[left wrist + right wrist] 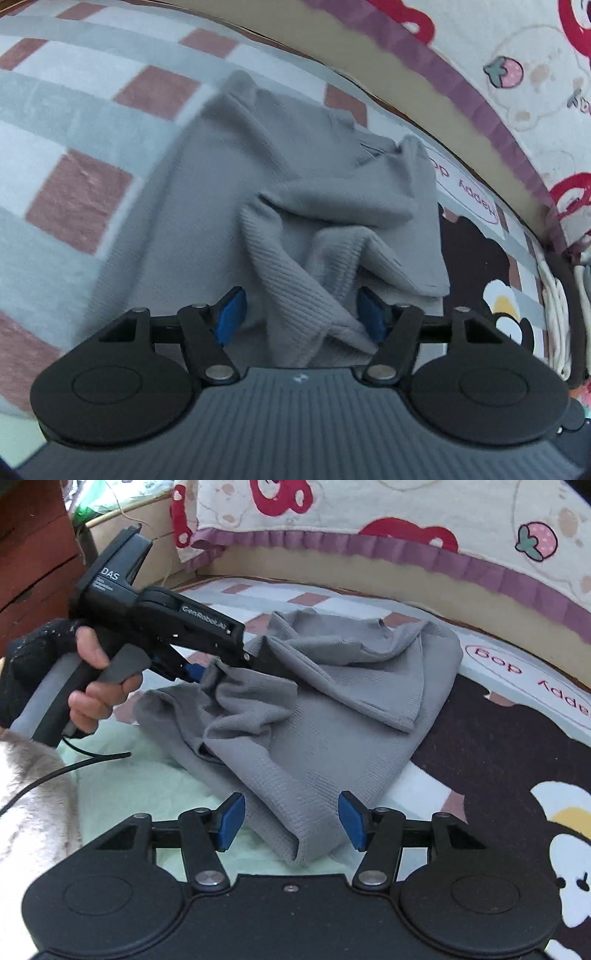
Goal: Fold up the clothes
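grey sweater (325,716) – frame centre, on patterned rug (498,738), long axis upper right to lower left | right gripper (291,819) agape, bottom corner between pads, unpinched | left gripper (301,317) half-open astride a ribbed fold – nearer, no clamp seen

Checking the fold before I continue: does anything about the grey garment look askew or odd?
Yes. The grey sweater is not flat: a sleeve lies crumpled and twisted across its middle, bunched between the left gripper pads. Its near corner sits between the open right gripper pads.
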Motion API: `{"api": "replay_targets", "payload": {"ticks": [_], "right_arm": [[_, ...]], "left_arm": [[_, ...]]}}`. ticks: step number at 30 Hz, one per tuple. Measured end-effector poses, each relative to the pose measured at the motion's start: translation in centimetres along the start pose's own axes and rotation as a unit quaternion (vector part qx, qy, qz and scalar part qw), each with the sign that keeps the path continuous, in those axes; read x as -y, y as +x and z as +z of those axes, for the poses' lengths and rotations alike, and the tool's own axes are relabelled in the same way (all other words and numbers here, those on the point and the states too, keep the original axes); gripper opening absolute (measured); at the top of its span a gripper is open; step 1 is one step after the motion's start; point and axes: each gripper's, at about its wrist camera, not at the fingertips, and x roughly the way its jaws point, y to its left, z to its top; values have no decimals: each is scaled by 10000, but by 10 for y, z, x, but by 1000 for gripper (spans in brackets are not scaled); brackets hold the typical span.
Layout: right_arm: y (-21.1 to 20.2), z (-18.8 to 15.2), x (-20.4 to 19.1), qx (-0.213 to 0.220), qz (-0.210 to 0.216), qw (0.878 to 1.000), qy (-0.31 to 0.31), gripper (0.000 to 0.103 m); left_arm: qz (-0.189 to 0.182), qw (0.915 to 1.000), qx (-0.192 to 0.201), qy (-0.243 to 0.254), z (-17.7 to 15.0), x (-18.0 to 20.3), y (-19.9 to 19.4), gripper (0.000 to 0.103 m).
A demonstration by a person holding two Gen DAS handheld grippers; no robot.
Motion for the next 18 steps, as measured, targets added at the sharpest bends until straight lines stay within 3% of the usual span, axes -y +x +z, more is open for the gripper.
{"api": "replay_targets", "payload": {"ticks": [1, 2, 5, 6, 9, 11, 13, 15, 18], "right_arm": [[2, -1, 0, -3, -38, 10000, 29, 61], [4, -1, 0, 4, -81, 9999, 67, 61], [6, -2, 3, 26, -143, 9994, 329, 61], [6, -3, 5, 34, -146, 9988, 456, 61], [8, -5, 10, -77, -105, 9966, 810, 61], [13, -6, 11, -198, -144, 9960, 864, 61], [17, -7, 12, -310, -168, 9953, 901, 61], [19, -7, 12, -356, -132, 9945, 980, 61], [17, -7, 14, -308, -62, 9936, 1086, 61]], "left_arm": [[52, 9998, 89, 196, 0, 5, -1, 27], [104, 9990, 177, 392, 1, 10, -3, 11], [19, 9953, 735, 624, 3, 14, -26, 10], [-197, 9944, 929, 469, 4, 9, -38, 10], [-689, 9931, 937, 165, 15, -11, -58, 10], [-655, 9958, 412, 483, 22, -16, -46, 10], [-326, 9968, 244, 693, 23, -25, -35, 10], [-373, 9974, 278, 547, 21, -37, -33, 10], [-797, 9946, 657, 64, 24, -51, -48, 10]]}}
